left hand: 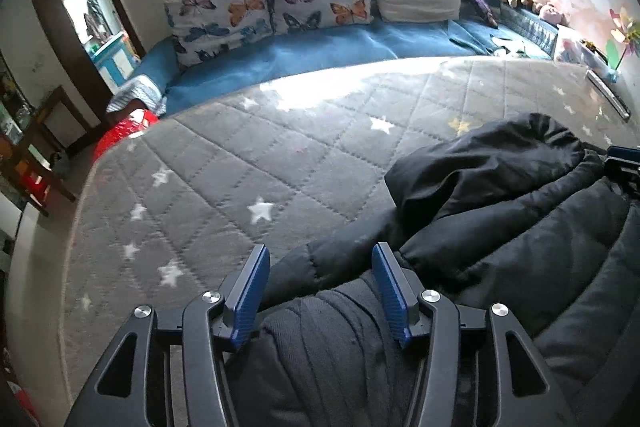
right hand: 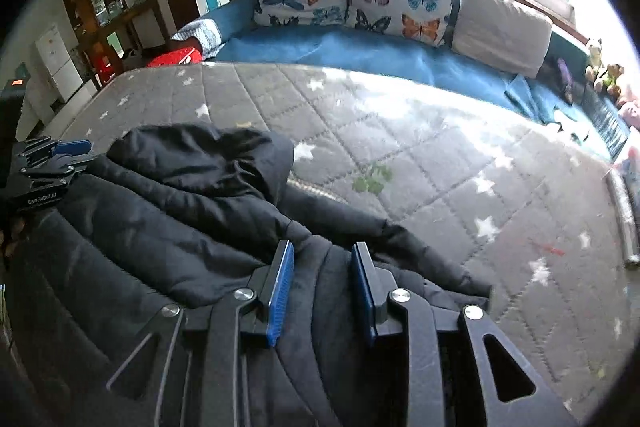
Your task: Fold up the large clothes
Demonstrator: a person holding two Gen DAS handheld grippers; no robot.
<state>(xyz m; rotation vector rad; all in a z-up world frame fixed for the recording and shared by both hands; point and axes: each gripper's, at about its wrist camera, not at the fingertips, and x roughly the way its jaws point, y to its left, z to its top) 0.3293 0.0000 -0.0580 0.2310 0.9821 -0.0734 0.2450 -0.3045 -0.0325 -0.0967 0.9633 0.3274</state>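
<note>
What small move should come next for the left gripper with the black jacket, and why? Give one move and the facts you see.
Probably close the left gripper on the ribbed cuff. Its jaws stand apart with that cuff lying between them, and the pads do not seem to press it. The jacket lies rumpled on the grey mat, hood bunched, so the sleeve likely needs a firm hold before any fold. The right gripper straddles a jacket fold.

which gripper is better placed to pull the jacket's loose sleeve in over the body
Right, likely: the right gripper straddles the black jacket beside the outstretched sleeve; the left gripper sits across the jacket.
</note>
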